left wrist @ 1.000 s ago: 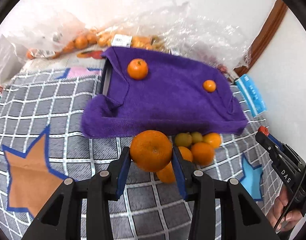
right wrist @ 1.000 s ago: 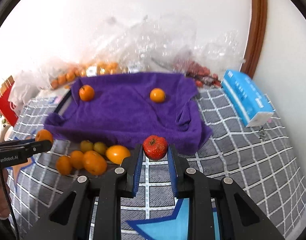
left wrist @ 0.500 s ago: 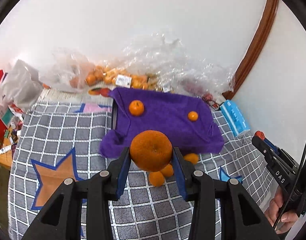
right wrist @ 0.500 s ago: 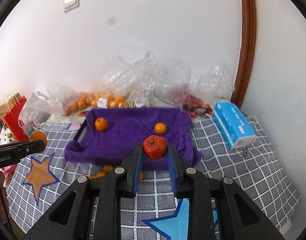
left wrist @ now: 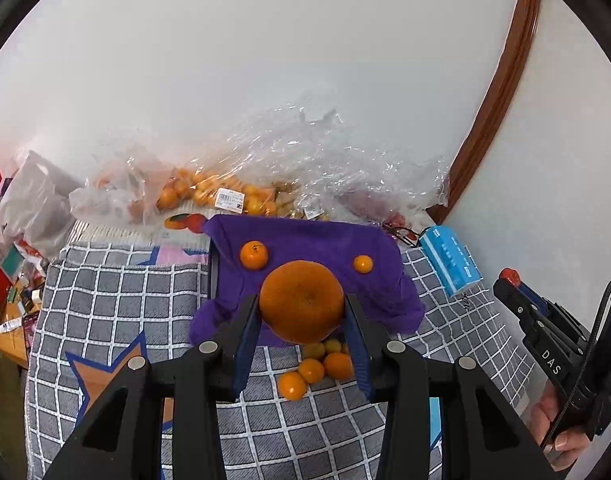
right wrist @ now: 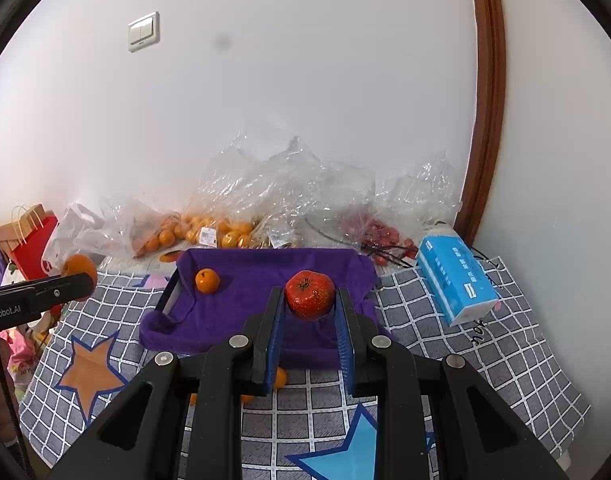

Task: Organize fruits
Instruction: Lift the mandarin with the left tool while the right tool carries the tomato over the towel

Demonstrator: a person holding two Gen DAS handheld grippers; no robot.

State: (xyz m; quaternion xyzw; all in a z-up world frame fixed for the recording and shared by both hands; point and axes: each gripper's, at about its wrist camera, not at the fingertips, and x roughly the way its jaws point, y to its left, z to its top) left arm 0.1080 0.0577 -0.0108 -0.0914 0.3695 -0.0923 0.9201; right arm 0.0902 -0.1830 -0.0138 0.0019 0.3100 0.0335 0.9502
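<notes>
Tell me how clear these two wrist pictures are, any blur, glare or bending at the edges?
Left wrist view: sharp, evenly lit; the orange in the left gripper is crisp; the door frame bows from fisheye. Right wrist view: equally sharp; glare only on the plastic bags; dark corners.

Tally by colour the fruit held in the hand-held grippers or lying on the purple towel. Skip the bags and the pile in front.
Orange: 3, large orange in the left hand-held gripper, two small oranges on the purple towel
Red: 1, red fruit in the right hand-held gripper
Total: 4
</notes>
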